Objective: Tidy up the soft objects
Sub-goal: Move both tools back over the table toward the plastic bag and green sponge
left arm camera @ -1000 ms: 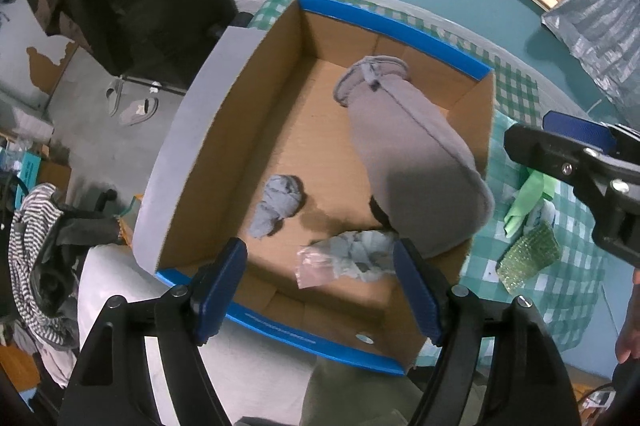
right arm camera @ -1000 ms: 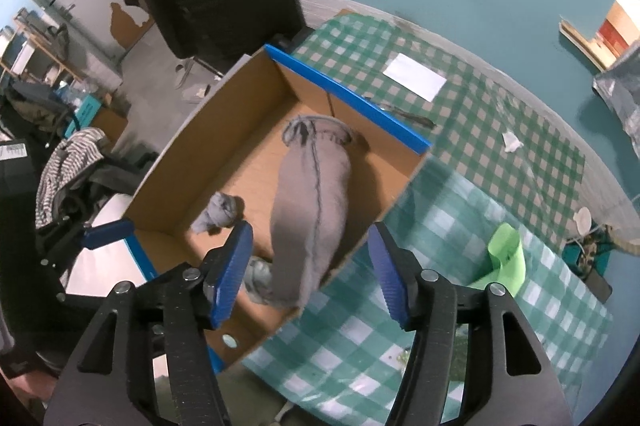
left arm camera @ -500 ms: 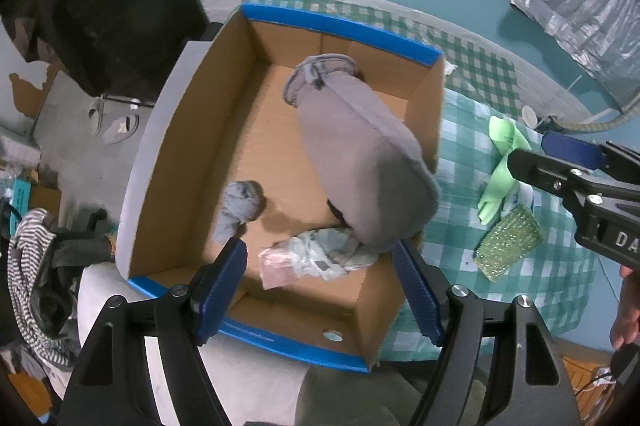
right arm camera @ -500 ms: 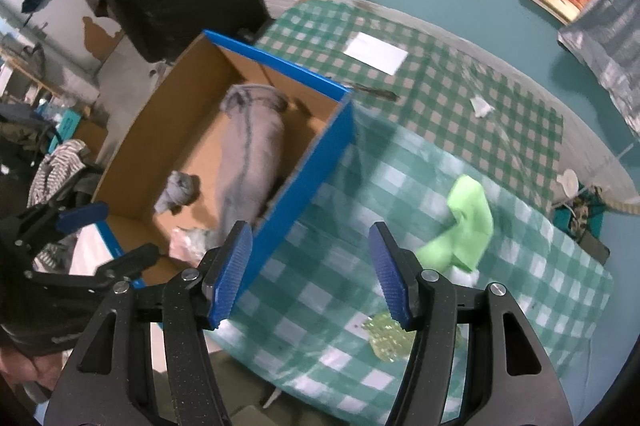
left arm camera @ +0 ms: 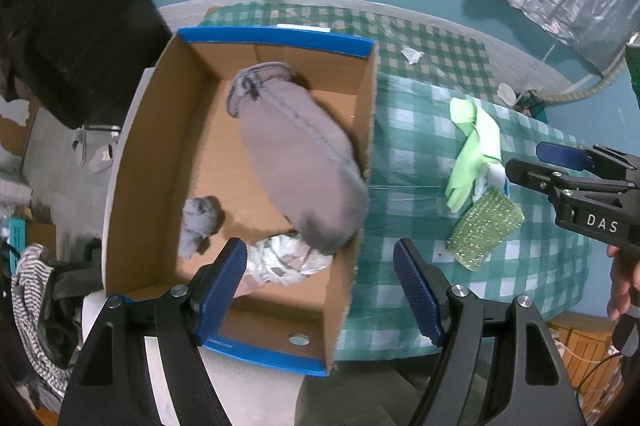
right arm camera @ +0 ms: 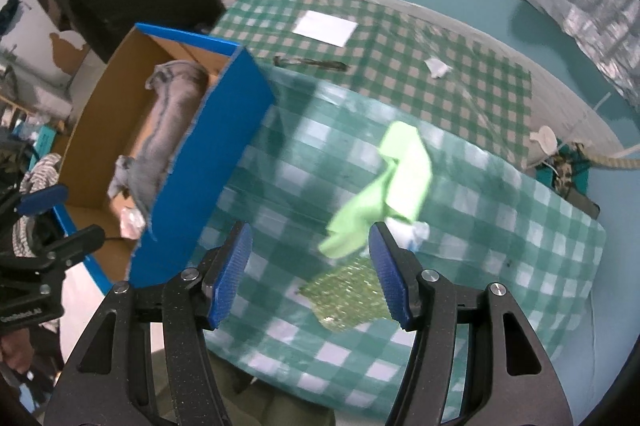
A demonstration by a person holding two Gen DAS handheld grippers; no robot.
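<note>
Cardboard box [left arm camera: 160,162] stands at the left edge of the table, and we think it serves as the collecting place, because soft things already lie inside: a long grey garment [left arm camera: 296,154] leaning on the right wall, a small grey bundle [left arm camera: 200,222] and a pale crumpled cloth [left arm camera: 288,262] near the front. On the checked tablecloth [right arm camera: 500,226], well apart from the box, we see a light green cloth [right arm camera: 392,182] and, just beside it, a glittery green sponge [right arm camera: 348,298]. Our right gripper [right arm camera: 308,274] hovers above these two with jaws wide open and holding nothing, probably to take one next. Our left gripper [left arm camera: 320,286] hangs over the box's right wall, also wide open and empty.
</note>
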